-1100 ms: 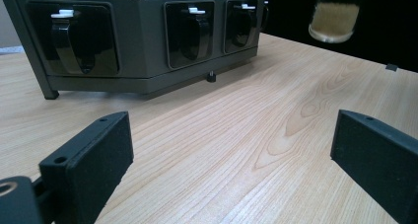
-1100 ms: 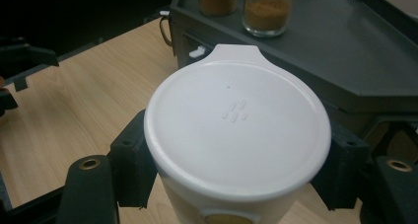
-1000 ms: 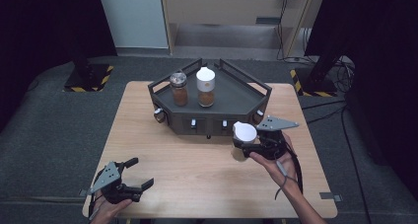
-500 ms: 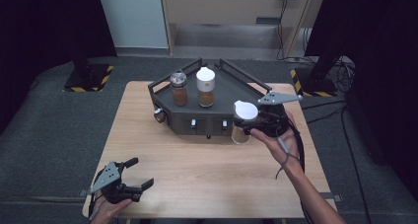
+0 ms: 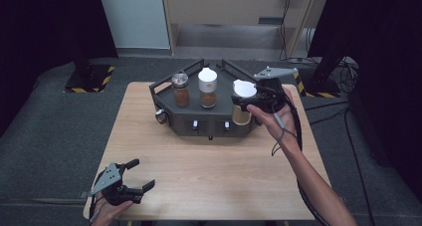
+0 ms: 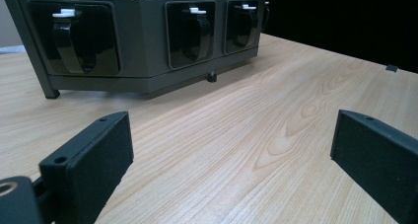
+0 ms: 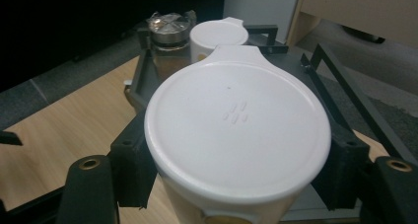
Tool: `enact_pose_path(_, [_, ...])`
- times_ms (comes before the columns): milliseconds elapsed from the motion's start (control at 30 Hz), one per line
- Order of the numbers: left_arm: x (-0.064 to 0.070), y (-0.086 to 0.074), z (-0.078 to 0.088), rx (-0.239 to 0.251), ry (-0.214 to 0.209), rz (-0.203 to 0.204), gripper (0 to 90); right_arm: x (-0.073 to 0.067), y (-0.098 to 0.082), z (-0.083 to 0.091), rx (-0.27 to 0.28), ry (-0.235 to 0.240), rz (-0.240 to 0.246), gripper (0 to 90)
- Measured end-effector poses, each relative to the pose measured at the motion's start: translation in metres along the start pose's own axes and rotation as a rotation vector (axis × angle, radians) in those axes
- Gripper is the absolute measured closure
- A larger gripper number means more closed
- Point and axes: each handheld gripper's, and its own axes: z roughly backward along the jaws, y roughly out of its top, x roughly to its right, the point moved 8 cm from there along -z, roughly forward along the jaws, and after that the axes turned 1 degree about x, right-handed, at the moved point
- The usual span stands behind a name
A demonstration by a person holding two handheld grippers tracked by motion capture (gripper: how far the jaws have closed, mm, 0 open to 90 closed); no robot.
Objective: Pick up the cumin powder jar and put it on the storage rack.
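White-lidded jar [image 5: 242,100], clamped in the right gripper [image 5: 249,99], has risen from the wooden surface [image 5: 209,171] since a second ago and now hangs over the right end of the dark rack [image 5: 199,124], level with its top tray. Two other jars stand there already: a metal-capped jar [image 5: 180,88] at left and a white-capped jar [image 5: 207,86] beside it, so the open place at right appears to be the goal; by this judgement the carry is nearly done and a lowering and release remain. In the right gripper view the jar's lid [image 7: 237,119] sits squarely between the jaws, whose pads press its body from both sides just under the rim; the jar's base cannot be seen, so whether it touches the tray cannot be told. Left gripper [image 5: 130,178] rests low at the near left corner of the surface, well apart from the rack, its jaws wide and holding nothing.
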Motion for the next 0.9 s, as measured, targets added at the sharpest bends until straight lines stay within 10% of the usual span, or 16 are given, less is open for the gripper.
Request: enact_pose_path(900, [0.000,0.000,0.000,0.000,0.001,-0.001,1.3,0.039,0.012,-0.068,-0.010,-0.141,-0.070,30.5])
